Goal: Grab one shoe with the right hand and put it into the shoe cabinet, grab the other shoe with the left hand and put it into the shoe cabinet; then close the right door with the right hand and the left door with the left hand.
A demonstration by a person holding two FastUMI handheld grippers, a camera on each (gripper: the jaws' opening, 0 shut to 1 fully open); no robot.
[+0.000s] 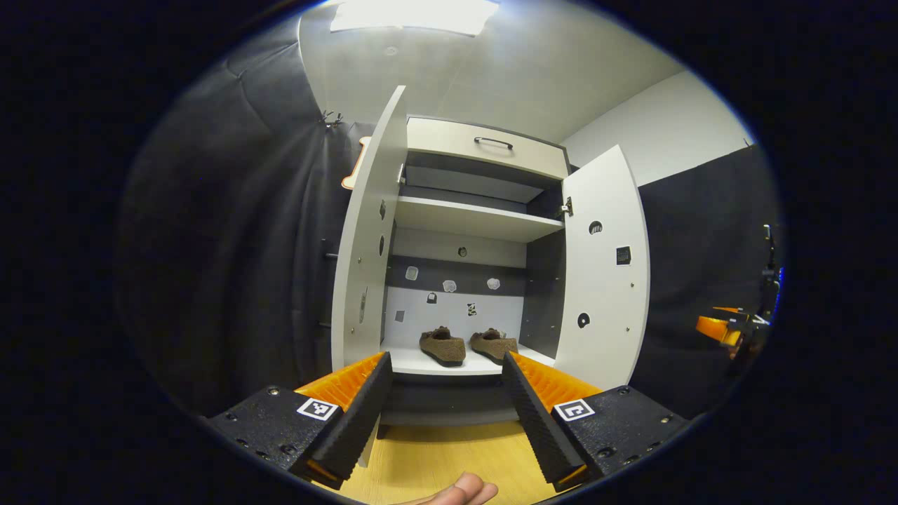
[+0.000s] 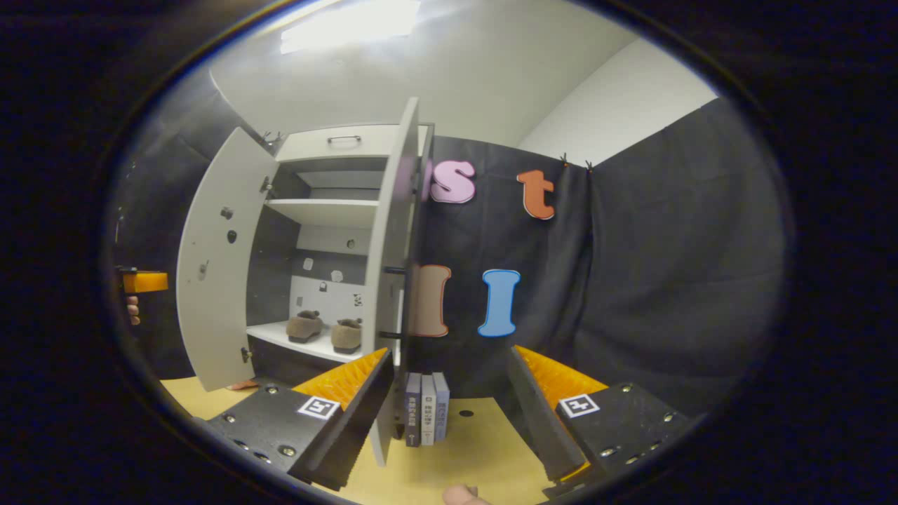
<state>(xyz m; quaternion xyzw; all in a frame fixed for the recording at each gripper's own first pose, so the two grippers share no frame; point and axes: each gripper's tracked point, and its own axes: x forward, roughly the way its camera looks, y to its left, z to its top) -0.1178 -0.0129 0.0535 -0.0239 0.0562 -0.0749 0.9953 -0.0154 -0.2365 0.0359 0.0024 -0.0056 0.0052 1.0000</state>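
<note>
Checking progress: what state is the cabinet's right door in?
Open. The right door is swung outward, leaving both shoes on the shelf visible.

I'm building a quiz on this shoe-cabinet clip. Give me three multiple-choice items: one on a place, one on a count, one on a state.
1. Where are the shoes?
A. bottom shelf
B. top shelf
C. floor

2. How many books stand beside the cabinet?
A. one
B. three
C. five

3. The cabinet doors are:
A. both shut
B. one shut
C. both open

Answers: 1 A, both shoes sit side by side on the lowest shelf. 2 B, three spines show in the right gripper view. 3 C, the left door and right door swing outward.
</note>
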